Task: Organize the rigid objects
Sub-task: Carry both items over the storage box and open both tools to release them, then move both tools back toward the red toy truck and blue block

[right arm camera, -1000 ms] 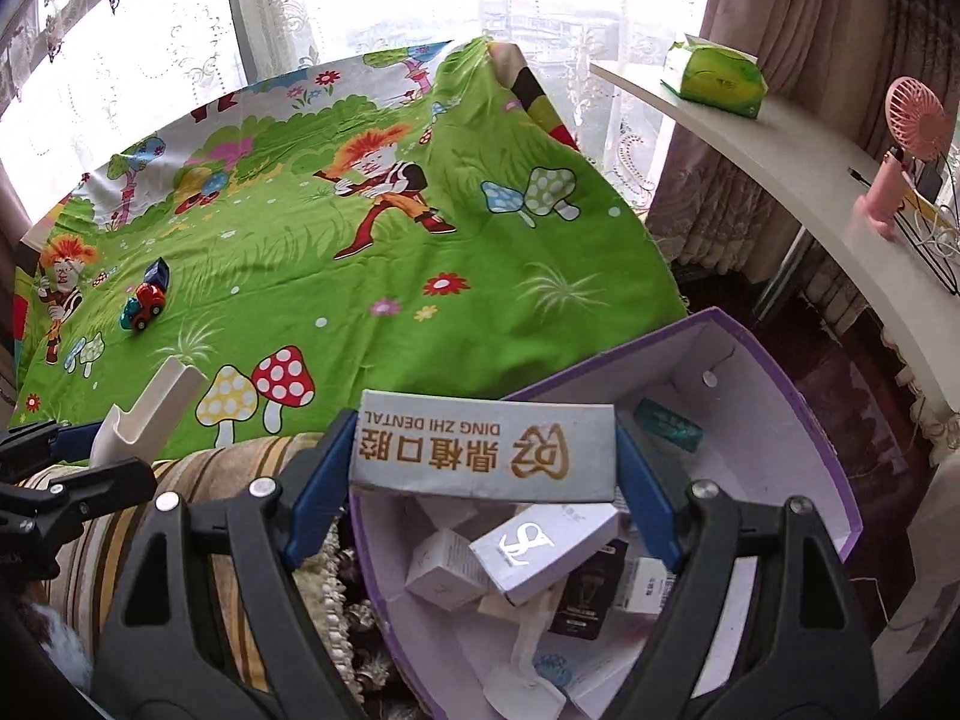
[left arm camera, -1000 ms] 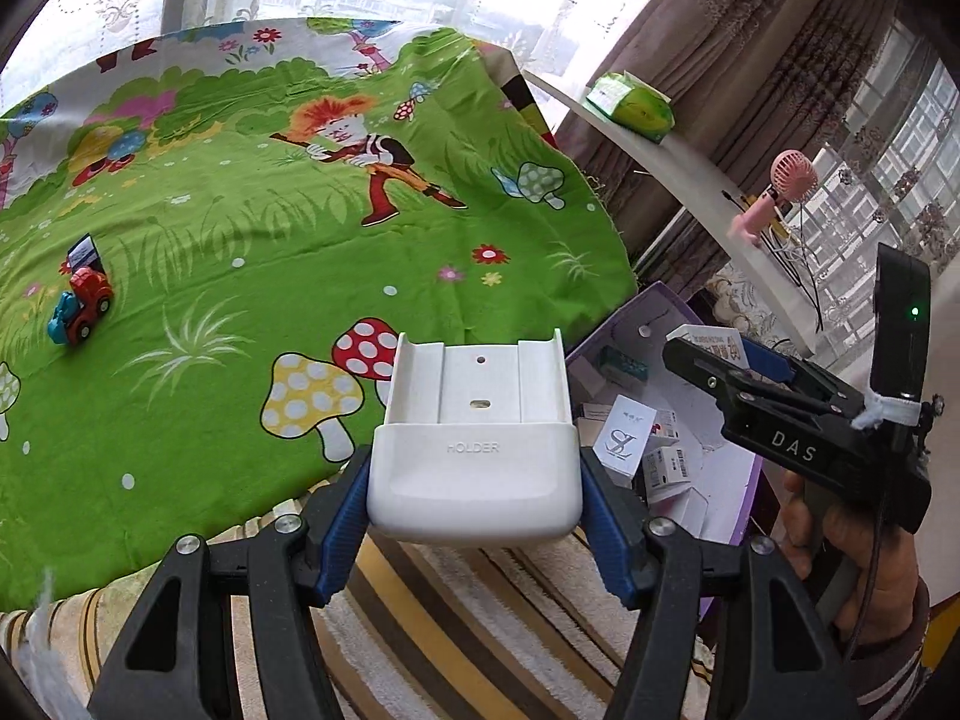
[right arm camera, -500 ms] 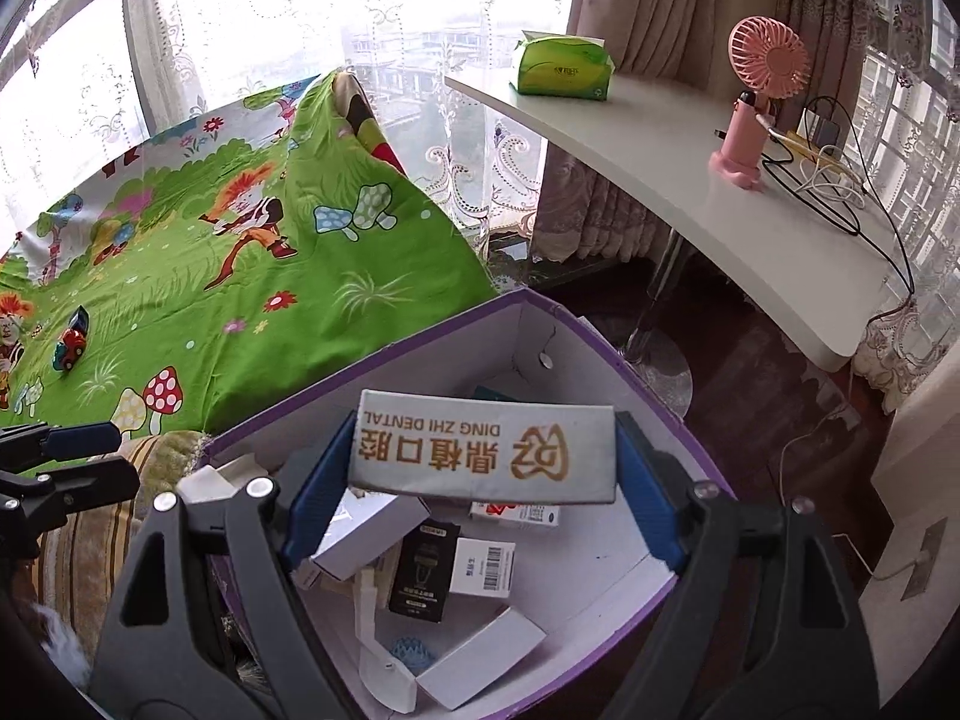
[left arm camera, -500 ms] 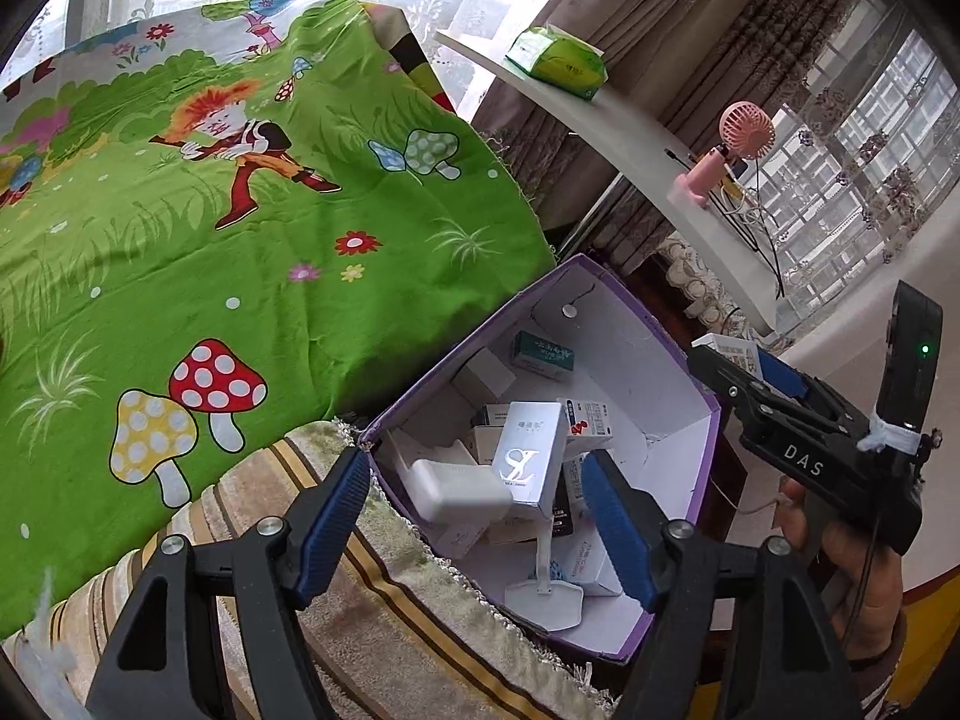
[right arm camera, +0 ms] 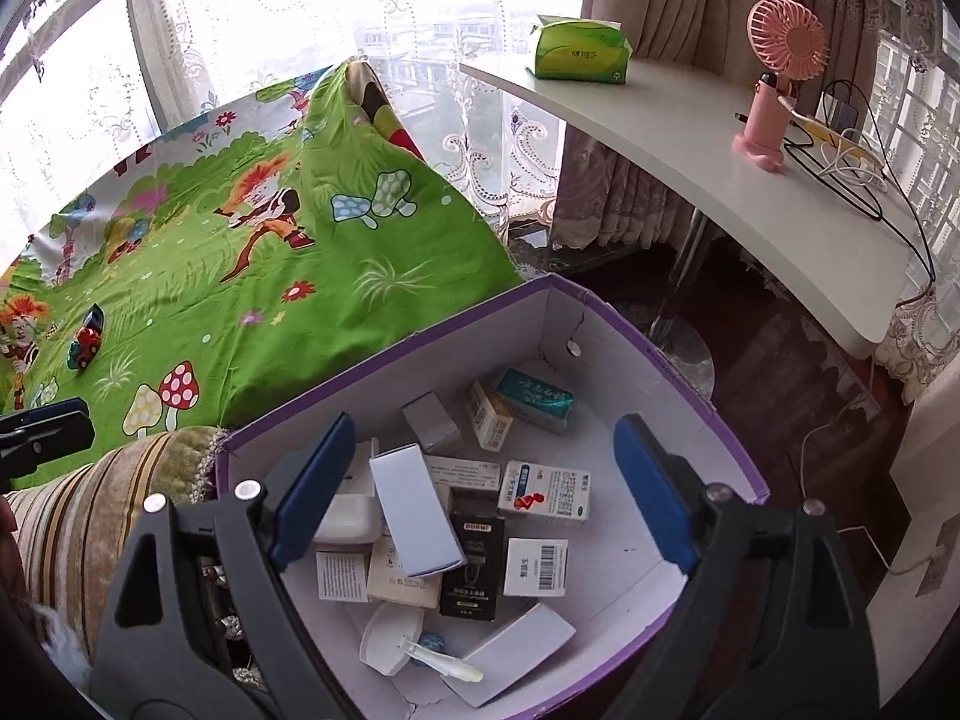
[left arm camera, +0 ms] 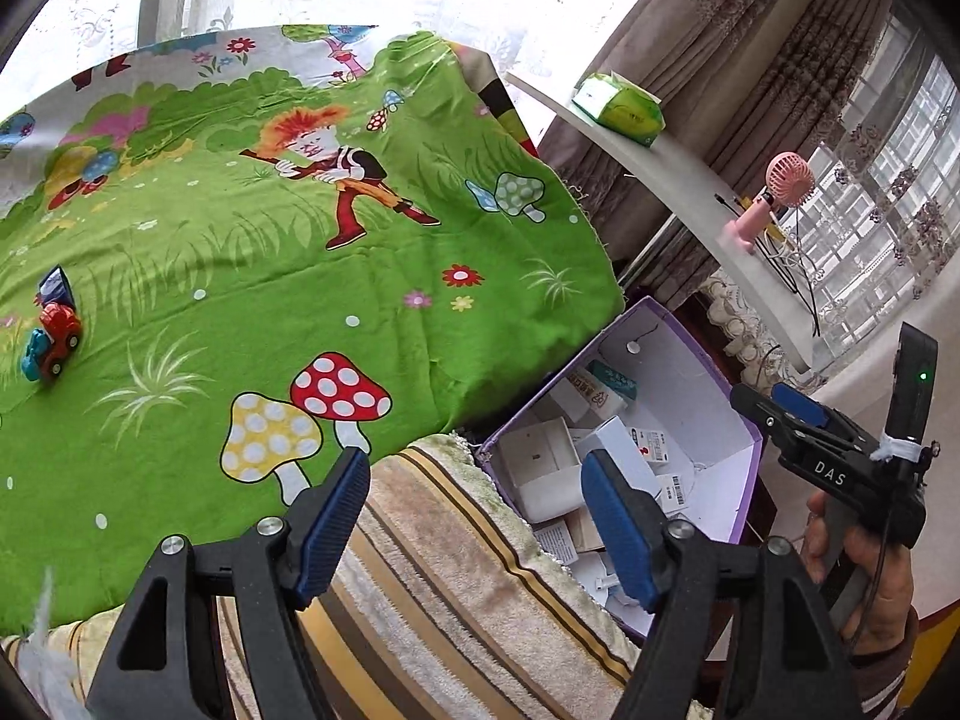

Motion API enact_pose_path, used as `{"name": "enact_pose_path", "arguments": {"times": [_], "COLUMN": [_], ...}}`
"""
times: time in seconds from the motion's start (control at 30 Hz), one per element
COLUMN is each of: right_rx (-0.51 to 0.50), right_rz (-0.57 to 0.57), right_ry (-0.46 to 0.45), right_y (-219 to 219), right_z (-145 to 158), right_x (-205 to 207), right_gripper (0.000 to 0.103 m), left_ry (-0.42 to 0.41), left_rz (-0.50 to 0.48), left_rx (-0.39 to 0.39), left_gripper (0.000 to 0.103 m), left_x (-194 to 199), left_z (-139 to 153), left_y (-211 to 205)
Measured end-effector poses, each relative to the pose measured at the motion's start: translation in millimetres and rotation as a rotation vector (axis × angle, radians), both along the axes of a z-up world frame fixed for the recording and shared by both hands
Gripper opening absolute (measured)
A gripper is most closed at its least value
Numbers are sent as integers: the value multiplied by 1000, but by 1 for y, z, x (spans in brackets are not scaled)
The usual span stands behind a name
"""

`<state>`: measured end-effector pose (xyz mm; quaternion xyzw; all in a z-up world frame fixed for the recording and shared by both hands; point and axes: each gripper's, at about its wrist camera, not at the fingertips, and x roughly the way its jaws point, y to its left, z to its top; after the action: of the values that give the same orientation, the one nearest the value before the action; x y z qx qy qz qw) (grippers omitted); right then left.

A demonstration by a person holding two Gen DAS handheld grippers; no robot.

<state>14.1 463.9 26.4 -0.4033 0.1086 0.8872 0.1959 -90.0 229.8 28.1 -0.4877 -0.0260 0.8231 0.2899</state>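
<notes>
Green cartoon bedspread [left arm camera: 252, 276] borders a purple box [right arm camera: 678, 372] by the white desk [right arm camera: 750, 180]; both tongs gape wide, empty.

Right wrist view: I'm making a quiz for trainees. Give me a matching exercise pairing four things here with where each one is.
Things:
1. toy car
2. pink fan
3. black box
4. tissue pack

Places:
A. inside the purple box
B. on the green sheet
C. far end of the white shelf
D. on the shelf, beside the cables

Pairs: 1-B, 2-D, 3-A, 4-C
</notes>
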Motion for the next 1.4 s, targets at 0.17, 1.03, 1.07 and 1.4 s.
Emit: {"name": "enact_pose_path", "arguments": {"times": [0.17,1.03,1.07,1.4], "right_rx": [-10,-29,-29,-36], "right_rz": [65,393,400,425], "right_ry": [9,-16,-18,-57], "right_y": [-23,-134,-137,-144], "right_z": [2,-3,-3,-16], "right_x": [-16,-134,-137,-154], "right_gripper": [92,93,93,93], "left_ry": [26,-89,-93,-81], "left_rz": [68,412,413,338], "left_rx": [-27,-93,-81,-99], "left_gripper": [74,42,42,42], "left_x": [-12,-133,-138,-164], "left_z": [2,-61,-63,-85], "left_y": [-39,-237,-239,-234]}}
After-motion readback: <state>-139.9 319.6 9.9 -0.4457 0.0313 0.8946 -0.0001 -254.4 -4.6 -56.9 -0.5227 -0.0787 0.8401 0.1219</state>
